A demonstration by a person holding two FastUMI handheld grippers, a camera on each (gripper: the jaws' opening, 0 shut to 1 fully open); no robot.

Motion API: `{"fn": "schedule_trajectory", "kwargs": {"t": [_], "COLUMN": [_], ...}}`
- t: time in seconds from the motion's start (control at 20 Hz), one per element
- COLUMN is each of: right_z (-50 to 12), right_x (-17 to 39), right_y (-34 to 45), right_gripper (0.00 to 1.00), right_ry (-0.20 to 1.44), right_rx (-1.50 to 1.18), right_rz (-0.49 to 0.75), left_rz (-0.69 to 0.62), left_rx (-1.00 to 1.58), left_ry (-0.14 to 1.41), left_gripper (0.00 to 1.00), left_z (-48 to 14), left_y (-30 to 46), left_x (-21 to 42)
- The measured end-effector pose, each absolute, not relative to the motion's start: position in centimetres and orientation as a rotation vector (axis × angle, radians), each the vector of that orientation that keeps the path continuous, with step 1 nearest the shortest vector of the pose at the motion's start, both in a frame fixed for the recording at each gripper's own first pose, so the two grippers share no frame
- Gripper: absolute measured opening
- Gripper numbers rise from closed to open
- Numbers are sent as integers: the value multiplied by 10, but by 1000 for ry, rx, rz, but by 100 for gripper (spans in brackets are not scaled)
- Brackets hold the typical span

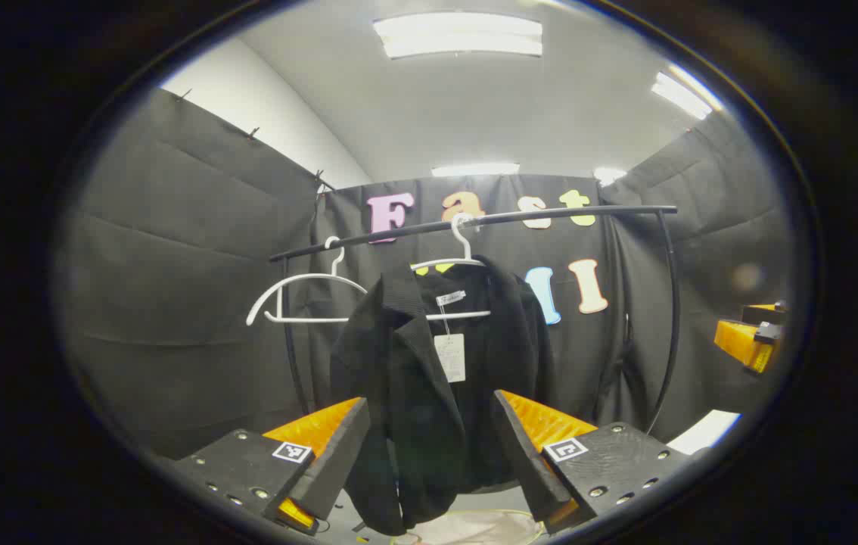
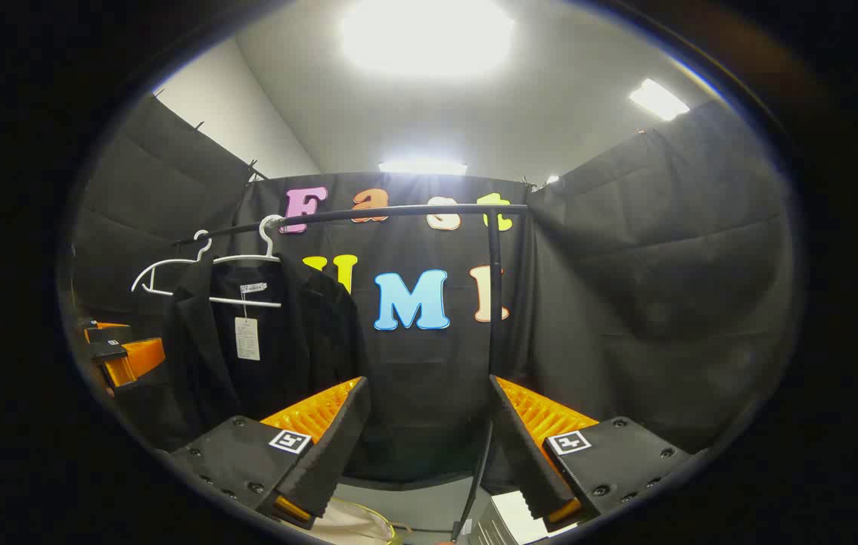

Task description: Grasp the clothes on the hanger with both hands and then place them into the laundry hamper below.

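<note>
Left tongs (image 1: 429,446): you hold them wide open, with nothing between the two fingers. In the left gripper view the gap frames the lower part of the jacket, but the fingers do not touch it.
Right tongs (image 2: 429,443): also wide open and empty. They point past the jacket, toward the upright post (image 2: 495,295) of the rack; in the left gripper view you see them at the far right (image 1: 747,341), well apart from the garment.
Hamper (image 1: 474,526): I judge the pale rim at the bottom of the left gripper view to be the hamper, below the jacket. Too little of it shows to tell if anything lies inside.
Black jacket (image 1: 429,363): it hangs on a white hanger (image 1: 450,263), with a paper tag (image 1: 450,357) at the open front.
Rail (image 1: 474,221): it carries the jacket's hanger and, beside it, a bare white hanger (image 1: 300,291).
Progress: nothing is done yet, as I judge. The grasp with both tongs, the lifting off and the lowering into the hamper are all left.
</note>
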State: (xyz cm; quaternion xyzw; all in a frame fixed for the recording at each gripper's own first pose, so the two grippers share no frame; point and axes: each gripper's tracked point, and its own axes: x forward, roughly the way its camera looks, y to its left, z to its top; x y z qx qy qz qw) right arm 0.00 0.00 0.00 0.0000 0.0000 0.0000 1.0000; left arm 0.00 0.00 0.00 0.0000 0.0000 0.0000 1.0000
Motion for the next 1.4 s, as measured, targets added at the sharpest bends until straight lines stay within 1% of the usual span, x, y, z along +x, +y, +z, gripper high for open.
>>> {"fn": "schedule_trajectory", "kwargs": {"t": [0.85, 1.4], "right_z": [1, 18], "right_x": [0, 22], "right_y": [3, 37], "right_gripper": [97, 98], "right_ry": [1, -15], "right_rx": [1, 8], "right_rz": [-19, 0], "left_rz": [-12, -38], "left_rx": [-17, -13], "left_ry": [-4, -26], "left_gripper": [94, 94], "left_z": [-1, 5], "left_y": [9, 34], "left_x": [7, 27]}}
